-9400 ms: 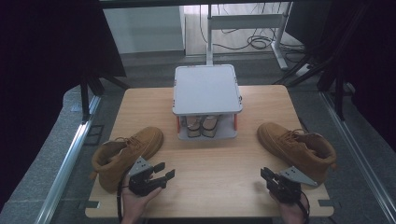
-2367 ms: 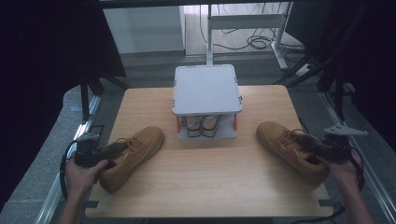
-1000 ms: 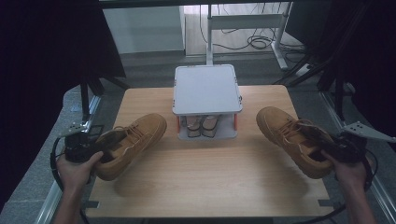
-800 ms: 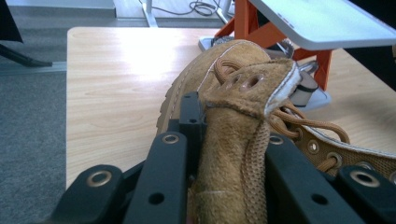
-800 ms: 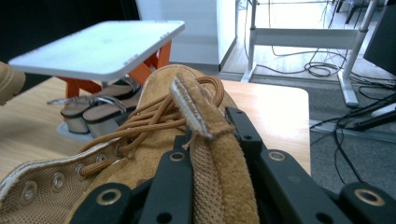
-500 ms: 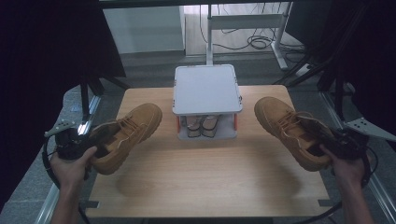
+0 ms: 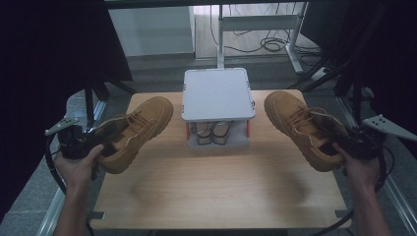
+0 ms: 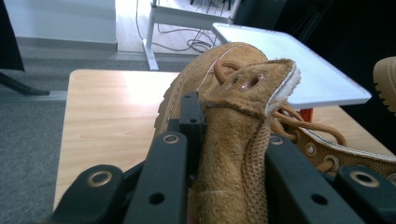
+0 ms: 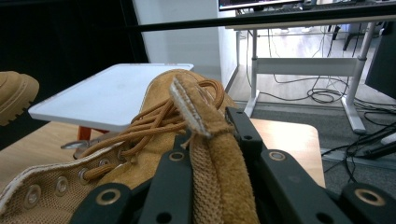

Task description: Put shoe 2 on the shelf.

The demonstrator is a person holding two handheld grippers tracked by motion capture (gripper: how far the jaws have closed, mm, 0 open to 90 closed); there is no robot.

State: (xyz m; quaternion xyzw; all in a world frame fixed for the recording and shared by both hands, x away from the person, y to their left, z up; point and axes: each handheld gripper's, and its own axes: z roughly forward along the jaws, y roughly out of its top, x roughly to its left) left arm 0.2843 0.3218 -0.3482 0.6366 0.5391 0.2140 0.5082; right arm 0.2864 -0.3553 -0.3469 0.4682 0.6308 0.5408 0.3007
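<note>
high view: 2 tan suede lace-up boots, left boot (image 7: 132,132) and right boot (image 7: 305,129), held above the wooden worktop (image 7: 216,191), jaws clenched on each tongue, probably heading for the white 2-tier rack (image 7: 218,93).

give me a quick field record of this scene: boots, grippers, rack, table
left boot: tan, lifted off the table, toe toward the rack
right boot: tan, lifted, toe toward the rack
left gripper: shut on the left boot's collar
right gripper: shut on the right boot's collar
rack: grey top shelf bare, a pair of shoes underneath
table: wooden
</note>
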